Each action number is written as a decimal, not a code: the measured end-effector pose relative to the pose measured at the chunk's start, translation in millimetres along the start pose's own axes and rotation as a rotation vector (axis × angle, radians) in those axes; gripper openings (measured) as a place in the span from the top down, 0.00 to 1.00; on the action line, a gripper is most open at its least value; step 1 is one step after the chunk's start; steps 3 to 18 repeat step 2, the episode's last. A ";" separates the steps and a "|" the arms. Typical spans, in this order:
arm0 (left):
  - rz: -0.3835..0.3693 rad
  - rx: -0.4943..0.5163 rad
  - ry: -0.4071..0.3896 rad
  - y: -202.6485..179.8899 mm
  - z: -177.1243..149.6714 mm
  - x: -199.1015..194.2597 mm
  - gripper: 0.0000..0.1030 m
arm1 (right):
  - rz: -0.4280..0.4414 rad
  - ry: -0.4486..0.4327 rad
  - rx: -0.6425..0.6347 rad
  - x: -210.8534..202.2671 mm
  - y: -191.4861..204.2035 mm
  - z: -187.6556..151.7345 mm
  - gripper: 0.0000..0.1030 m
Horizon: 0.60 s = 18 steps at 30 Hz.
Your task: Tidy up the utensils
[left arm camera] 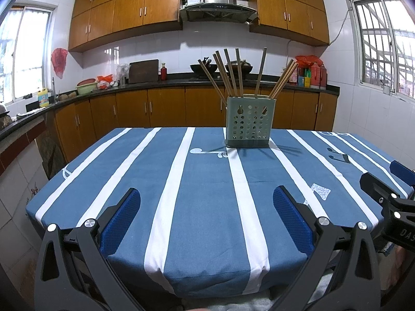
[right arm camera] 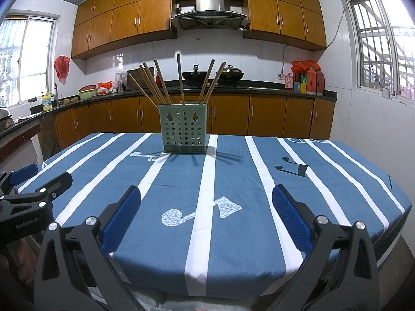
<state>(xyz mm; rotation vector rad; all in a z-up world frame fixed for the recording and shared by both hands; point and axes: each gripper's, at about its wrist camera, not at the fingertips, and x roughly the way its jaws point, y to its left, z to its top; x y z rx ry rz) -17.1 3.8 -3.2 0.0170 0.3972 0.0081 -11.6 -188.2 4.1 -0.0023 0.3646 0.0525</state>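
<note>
Chopsticks point(left arm camera: 234, 73) stand upright and fanned out in a pale green perforated holder point(left arm camera: 248, 121), which sits on the far middle part of a desk covered by a blue cloth with white stripes point(left arm camera: 205, 207) and music-note patterns. In the right wrist view the same chopsticks point(right arm camera: 179, 77) lean in several directions from the holder point(right arm camera: 184, 129), which casts a thin spread of shadows on the cloth point(right arm camera: 233, 181).

Both grippers hover at the near edge of the desk, well apart from the holder. The left gripper point(left arm camera: 206, 220) has its jaws wide and holds nothing; only cloth shows between its blue pads point(left arm camera: 122, 223). The right gripper point(right arm camera: 206, 220) likewise has its jaws wide and empty. Each gripper appears at the edge of the other's view, side by side.

Behind the desk runs a kitchen counter point(left arm camera: 145, 84) with wooden cabinets point(left arm camera: 166, 108), woks, bottles and a range hood point(left arm camera: 218, 2) above.
</note>
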 end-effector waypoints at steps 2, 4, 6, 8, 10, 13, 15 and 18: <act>0.000 0.000 0.000 0.4 0.4 -0.1 0.02 | 0.000 0.000 0.000 -0.1 0.5 -0.2 0.04; 0.000 0.000 0.000 0.4 0.4 -0.1 0.02 | 0.000 0.000 0.000 -0.1 0.5 -0.2 0.04; 0.000 0.000 0.000 0.4 0.4 -0.1 0.02 | 0.000 0.000 0.000 -0.1 0.5 -0.2 0.04; 0.000 0.000 0.000 0.4 0.4 -0.1 0.02 | 0.000 0.000 0.000 -0.1 0.5 -0.2 0.04; 0.000 0.000 0.000 0.4 0.4 -0.1 0.02 | 0.000 0.000 0.000 -0.1 0.5 -0.2 0.04; 0.000 0.000 0.000 0.4 0.4 -0.1 0.02 | 0.000 0.000 0.000 -0.1 0.5 -0.2 0.04; 0.000 0.000 0.000 0.4 0.4 -0.1 0.02 | 0.000 0.000 0.000 -0.1 0.5 -0.2 0.04; 0.000 0.000 0.000 0.4 0.4 -0.1 0.02 | 0.000 0.000 0.000 -0.1 0.5 -0.2 0.04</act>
